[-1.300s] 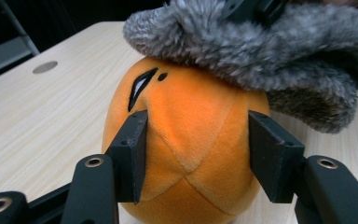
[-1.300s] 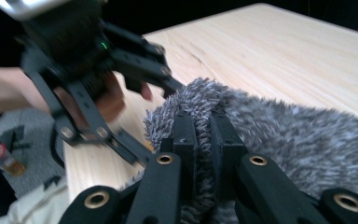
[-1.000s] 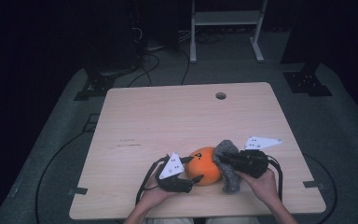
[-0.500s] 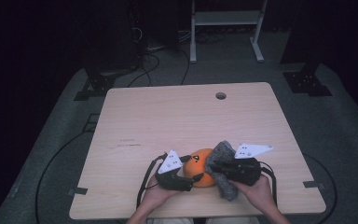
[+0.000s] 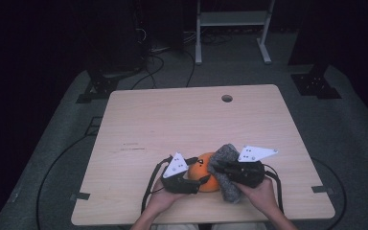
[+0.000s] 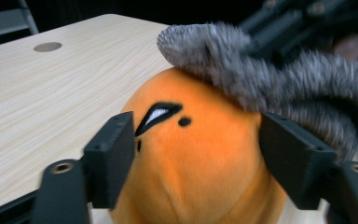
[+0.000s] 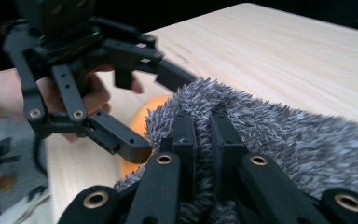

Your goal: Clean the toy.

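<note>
Both grippers have drawn back toward the near table edge with the toy and cloth.
Left gripper [image 6: 193, 154] brackets the orange plush toy [image 6: 191, 163], face toward its camera; contact unclear. Right gripper [image 7: 202, 140] pinches the grey fuzzy cloth [image 5: 226, 172], draped over the toy, long axis running near-to-far, hiding its right side.

One camera hangs high on the person's side, facing forward and down over the whole table [image 5: 182, 124]. Two ride the grippers, very close in, both catching the orange plush toy [image 6: 191, 158] and grey fuzzy cloth [image 7: 270, 135].
</note>
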